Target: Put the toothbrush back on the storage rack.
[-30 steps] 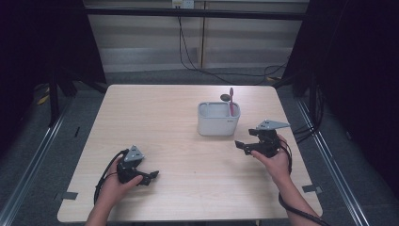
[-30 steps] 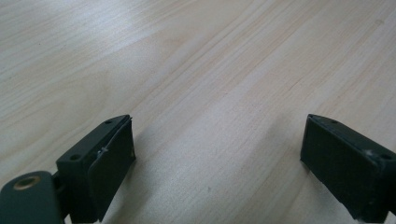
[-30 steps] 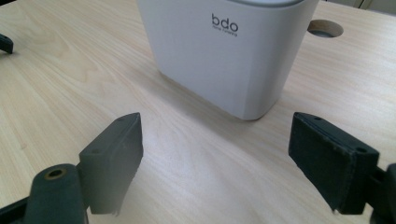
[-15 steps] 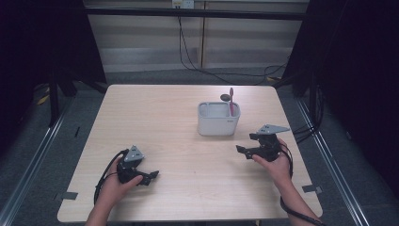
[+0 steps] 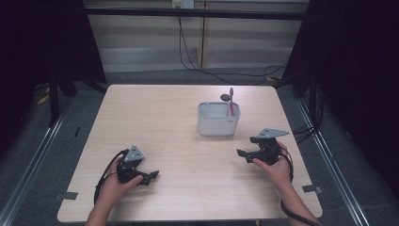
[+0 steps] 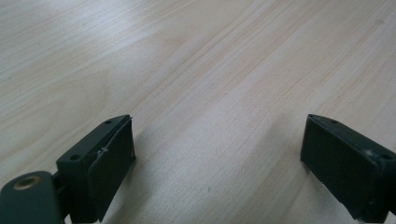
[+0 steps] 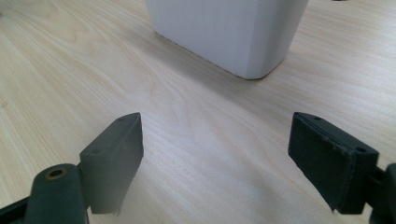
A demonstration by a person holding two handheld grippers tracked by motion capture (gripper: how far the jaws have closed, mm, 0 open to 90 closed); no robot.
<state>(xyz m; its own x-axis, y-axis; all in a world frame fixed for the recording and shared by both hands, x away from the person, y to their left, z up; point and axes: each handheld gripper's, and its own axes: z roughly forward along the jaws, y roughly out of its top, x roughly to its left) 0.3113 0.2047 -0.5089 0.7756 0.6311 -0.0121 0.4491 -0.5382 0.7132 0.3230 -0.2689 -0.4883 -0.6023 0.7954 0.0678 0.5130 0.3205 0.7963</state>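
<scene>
A pale wooden surface [image 5: 155, 117] sits in a dark room with cables along the back wall. Toward its far right stands a white holder [image 5: 218, 120], a red toothbrush [image 5: 231, 100] upright in its right corner. The right tool [image 5: 243, 153] rests just short of it, jaws spread wide and empty; the left tool [image 5: 149, 177] lies well apart, equally wide and empty. The holder looks like rigid, smooth plastic, probably light and slippery: pinch a wall at the rim. The toothbrush handle is thin and stiff; grip it mid-handle.

L gripper [image 5: 151, 176] low, jaws wide apart; R gripper [image 5: 243, 153] likewise (both hand-held, empty).
</scene>
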